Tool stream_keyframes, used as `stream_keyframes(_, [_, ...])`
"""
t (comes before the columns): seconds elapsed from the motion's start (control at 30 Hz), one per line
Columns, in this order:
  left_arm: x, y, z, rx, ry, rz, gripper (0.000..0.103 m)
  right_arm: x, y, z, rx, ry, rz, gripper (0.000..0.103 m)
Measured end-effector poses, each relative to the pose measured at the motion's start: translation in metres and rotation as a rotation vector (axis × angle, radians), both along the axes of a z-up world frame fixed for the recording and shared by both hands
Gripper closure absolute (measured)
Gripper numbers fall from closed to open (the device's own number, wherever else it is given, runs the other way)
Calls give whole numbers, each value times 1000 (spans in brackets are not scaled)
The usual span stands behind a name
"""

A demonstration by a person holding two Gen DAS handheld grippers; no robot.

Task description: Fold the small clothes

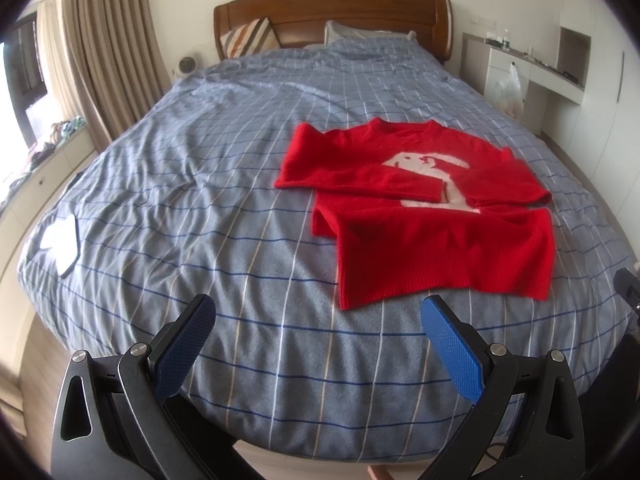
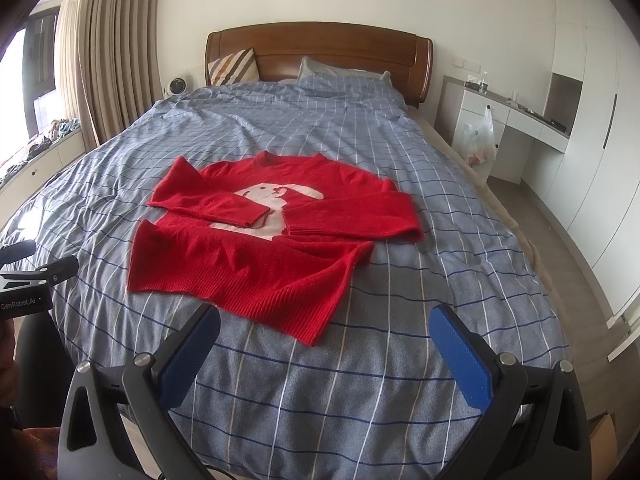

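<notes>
**Red sweater lies part-folded on the bed, both grippers spread and empty**

A wide bed (image 1: 240,168) under a blue-grey checked cover fills both views, with a wooden headboard (image 1: 332,8) at its far end. Beige curtains (image 1: 100,52) hang on the left side of the room, and a white desk unit (image 2: 516,120) stands along the right wall with a plastic bag (image 2: 478,140) hanging from it.

The red sweater (image 2: 256,256) lies face up on the cover, near the foot of the bed, its neckline toward the headboard and its ribbed hem toward the cameras. Both sleeves are folded inward across the chest, their cuffs close together over a pale animal motif (image 2: 276,200). The hem's right corner sits nearer than its left, so the garment lies slightly askew.

A striped cushion (image 1: 250,36) leans against the headboard at far left, with a grey pillow (image 1: 360,34) beside it.

The left gripper (image 1: 316,344) hovers over the near edge of the bed, left of the sweater's hem, its blue-padded jaws released and holding nothing. The right gripper (image 2: 324,354) hovers above the hem's near corner, jaws likewise spread wide and not touching the knit.
</notes>
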State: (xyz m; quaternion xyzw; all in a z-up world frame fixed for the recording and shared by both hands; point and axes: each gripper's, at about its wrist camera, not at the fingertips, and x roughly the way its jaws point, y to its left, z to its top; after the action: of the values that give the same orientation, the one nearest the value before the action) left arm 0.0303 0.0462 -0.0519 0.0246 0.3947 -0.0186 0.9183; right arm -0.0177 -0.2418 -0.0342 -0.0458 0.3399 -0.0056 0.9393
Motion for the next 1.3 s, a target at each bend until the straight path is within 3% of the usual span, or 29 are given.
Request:
stream_keyframes(0.07, [15, 10, -16, -68, 53, -51, 0, 6, -11, -12, 34, 10, -2, 0])
stream_keyframes(0.23, [64, 23, -64, -285, 192, -130, 2, 46, -46, -72, 159, 161, 17, 0])
stream_keyframes(0.3, [80, 23, -75, -336, 207, -135, 9, 61, -54, -89, 260, 211, 44, 1])
stream_keyframes(0.33, [87, 20, -80, -342, 214, -140, 16, 69, -56, -95, 326, 224, 65, 3])
stream_keyframes(0.4, [99, 12, -90, -353, 253, -169, 58, 82, -57, -104, 434, 229, 111, 9])
stream_keyframes(0.43, [102, 9, -94, -358, 273, -182, 70, 90, -56, -111, 462, 246, 124, 16])
stream_keyframes(0.47, [105, 6, -98, -357, 290, -193, 101, 97, -56, -120, 483, 276, 130, 22])
stream_keyframes(0.5, [104, 4, -100, -361, 301, -199, 100, 102, -56, -127, 500, 301, 136, 44])
stream_keyframes(0.53, [101, 7, -97, -368, 290, -198, 100, 103, -57, -129, 508, 315, 144, 75])
stream_keyframes(0.57, [95, 11, -92, -380, 277, -205, 101, 101, -60, -126, 513, 324, 155, 93])
stream_keyframes(0.6, [88, 18, -85, -391, 271, -215, 101, 98, -64, -119, 517, 323, 167, 99])
stream_keyframes(0.73, [50, 46, -61, -407, 259, -246, 101, 64, -82, -87, 501, 354, 218, 99])
stream_keyframes(0.83, [28, 50, -64, -398, 309, -255, 101, 46, -84, -81, 473, 425, 221, 99])
stream_keyframes(0.97, [19, 43, -93, -280, 360, -211, 102, 42, -77, -109, 384, 519, 169, 100])
stream_keyframes(1.1, [22, 47, -113, -273, 383, -166, 102, 48, -78, -135, 369, 546, 109, 100])
stream_keyframes(1.3, [24, 48, -125, -281, 361, -161, 101, 50, -82, -149, 394, 541, 83, 100])
